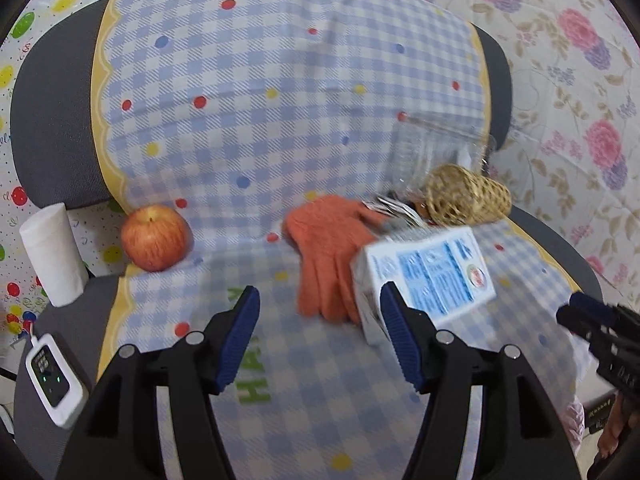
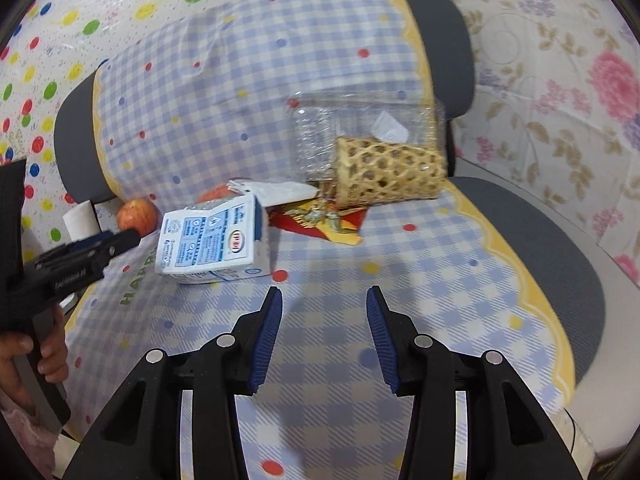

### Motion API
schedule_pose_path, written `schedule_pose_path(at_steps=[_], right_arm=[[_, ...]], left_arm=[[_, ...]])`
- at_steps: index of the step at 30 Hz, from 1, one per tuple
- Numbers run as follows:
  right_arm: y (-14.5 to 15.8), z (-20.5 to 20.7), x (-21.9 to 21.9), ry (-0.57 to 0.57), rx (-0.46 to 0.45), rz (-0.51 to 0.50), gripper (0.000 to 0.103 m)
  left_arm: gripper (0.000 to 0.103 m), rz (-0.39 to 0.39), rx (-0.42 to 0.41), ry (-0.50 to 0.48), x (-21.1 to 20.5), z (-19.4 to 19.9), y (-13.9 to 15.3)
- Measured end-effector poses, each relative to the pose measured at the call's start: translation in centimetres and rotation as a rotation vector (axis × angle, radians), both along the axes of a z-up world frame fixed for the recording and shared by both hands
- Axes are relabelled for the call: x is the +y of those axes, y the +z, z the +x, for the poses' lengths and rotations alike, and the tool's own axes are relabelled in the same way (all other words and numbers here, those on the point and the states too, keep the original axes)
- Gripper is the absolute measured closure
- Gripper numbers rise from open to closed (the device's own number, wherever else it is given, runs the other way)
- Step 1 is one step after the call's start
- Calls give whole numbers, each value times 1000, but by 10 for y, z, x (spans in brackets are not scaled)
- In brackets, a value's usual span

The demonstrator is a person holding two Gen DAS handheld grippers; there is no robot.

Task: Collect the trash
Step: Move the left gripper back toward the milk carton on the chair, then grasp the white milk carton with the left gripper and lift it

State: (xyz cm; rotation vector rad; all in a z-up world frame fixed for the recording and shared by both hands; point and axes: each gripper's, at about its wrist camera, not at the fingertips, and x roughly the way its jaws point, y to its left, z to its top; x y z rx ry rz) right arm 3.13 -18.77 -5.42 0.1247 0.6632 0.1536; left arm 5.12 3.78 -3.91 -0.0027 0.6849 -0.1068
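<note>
Sideways, white-and-blue milk carton point(image 2: 214, 240), top flap open — creased, printed panel up

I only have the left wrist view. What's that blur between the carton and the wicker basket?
Observer: A crumpled red and gold wrapper, lying on the cloth in front of the basket.
Operator: Is the right gripper holding anything?
Observer: No, the right gripper is open and empty.
Operator: Anything behind the carton?
Observer: White paper, right against the carton.
</note>
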Motion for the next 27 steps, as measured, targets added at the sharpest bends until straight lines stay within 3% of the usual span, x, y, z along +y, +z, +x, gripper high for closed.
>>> schedule_pose_path(at_steps=[6,12,18,27], right_arm=[[-10,26,27,47,31,-32,57],[-19,46,34,55,66,-55,57],[-20,68,35,59,63,-76,58],[3,91,12,5,8,-46,58]], left_arm=[[42,2,-25,19,8,37,2],[42,15,27,-77,2,63,-12],[46,1,56,-167,2,53,-19],[45,-13,100,-282,-23,13,-27]])
